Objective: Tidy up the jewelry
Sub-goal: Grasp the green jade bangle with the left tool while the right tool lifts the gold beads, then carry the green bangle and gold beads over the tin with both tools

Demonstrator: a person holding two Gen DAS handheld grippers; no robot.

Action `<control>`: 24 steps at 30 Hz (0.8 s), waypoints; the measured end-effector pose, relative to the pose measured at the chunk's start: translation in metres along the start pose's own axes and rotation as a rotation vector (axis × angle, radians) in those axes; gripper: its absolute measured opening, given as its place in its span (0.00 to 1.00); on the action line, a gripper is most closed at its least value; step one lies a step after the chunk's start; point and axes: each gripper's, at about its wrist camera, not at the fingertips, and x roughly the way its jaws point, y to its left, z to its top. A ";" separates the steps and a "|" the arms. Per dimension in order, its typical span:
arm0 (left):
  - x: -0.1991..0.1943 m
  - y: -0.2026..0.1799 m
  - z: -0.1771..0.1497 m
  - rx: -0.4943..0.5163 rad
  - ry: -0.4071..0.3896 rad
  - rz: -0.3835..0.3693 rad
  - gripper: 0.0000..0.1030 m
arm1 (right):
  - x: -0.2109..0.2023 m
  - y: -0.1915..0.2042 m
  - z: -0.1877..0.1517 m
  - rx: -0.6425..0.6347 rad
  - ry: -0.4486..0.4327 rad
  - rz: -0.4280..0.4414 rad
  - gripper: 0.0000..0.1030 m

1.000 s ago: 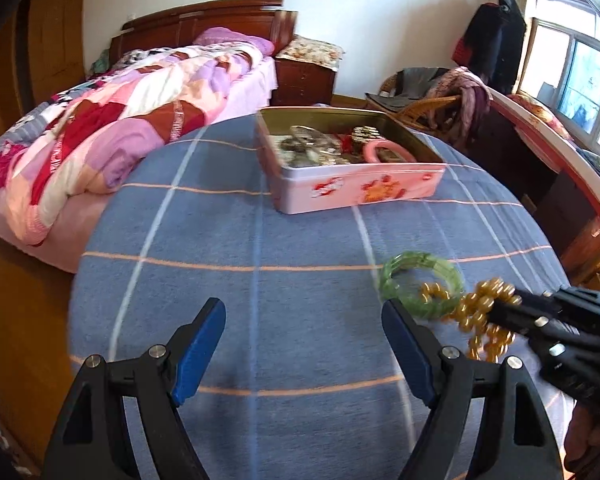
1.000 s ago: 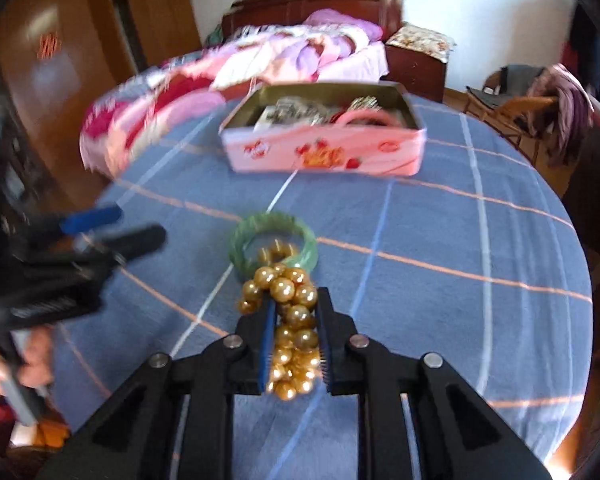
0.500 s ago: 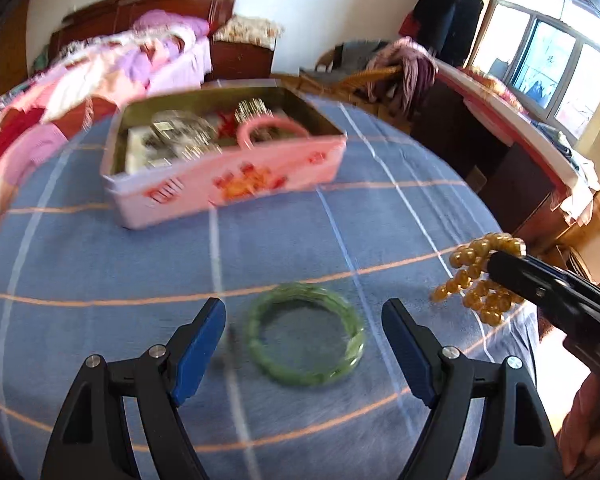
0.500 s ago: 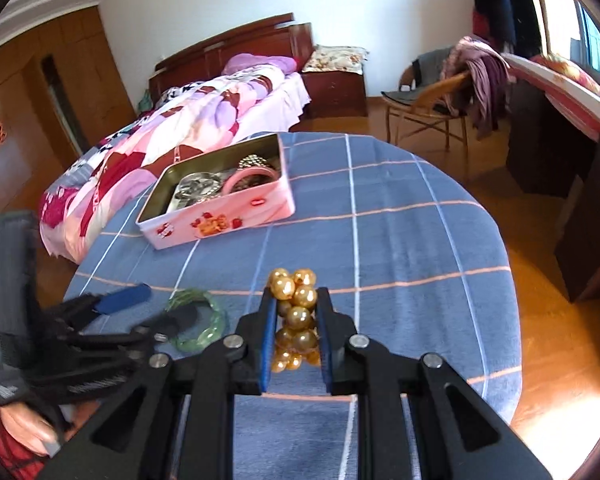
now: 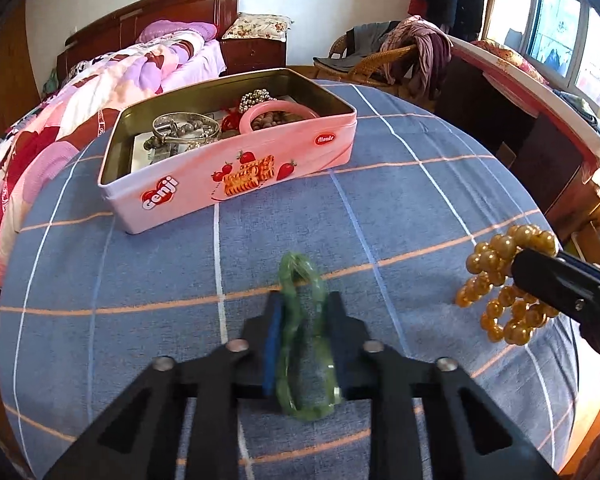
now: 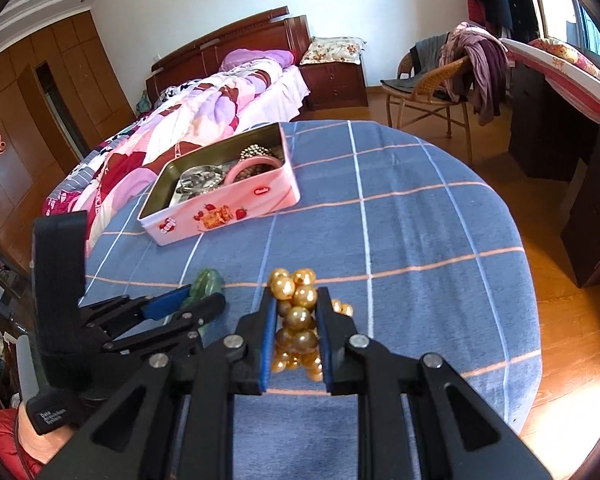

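Note:
My left gripper (image 5: 303, 300) is shut on a green bangle (image 5: 302, 276), which stands on edge between the pads above the blue checked tablecloth (image 5: 140, 272). My right gripper (image 6: 296, 300) is shut on a gold bead bracelet (image 6: 296, 312) and holds it above the cloth. The bracelet also shows at the right of the left wrist view (image 5: 500, 284). The left gripper and bangle (image 6: 204, 284) show at the left of the right wrist view. An open pink tin (image 5: 260, 168) with several bracelets and bangles inside sits farther back on the table (image 6: 252, 200).
A bed with a patchwork quilt (image 6: 188, 120) lies beyond the table on the left. A wicker chair with clothes (image 6: 452, 76) and a dark desk (image 6: 560, 120) stand at the right. The table edge drops to wooden floor (image 6: 572, 320) on the right.
My left gripper has closed on the green bangle, which lay flat between its open fingers before, and lifted it on edge. My right gripper still holds the gold beads.

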 end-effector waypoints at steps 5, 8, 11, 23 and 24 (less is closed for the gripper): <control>-0.005 0.005 -0.004 -0.010 -0.011 -0.017 0.15 | -0.009 0.006 0.000 -0.006 -0.018 -0.008 0.21; -0.019 0.009 -0.006 -0.021 -0.066 -0.037 0.15 | -0.015 0.009 0.001 -0.003 -0.036 -0.012 0.21; -0.043 0.021 -0.009 -0.041 -0.151 -0.091 0.15 | -0.019 0.013 0.002 -0.006 -0.056 -0.016 0.21; -0.090 0.066 -0.017 -0.126 -0.324 -0.145 0.15 | -0.019 0.045 0.005 -0.058 -0.090 -0.024 0.21; -0.090 0.066 -0.017 -0.125 -0.321 -0.138 0.15 | -0.020 0.047 0.004 -0.063 -0.092 -0.025 0.21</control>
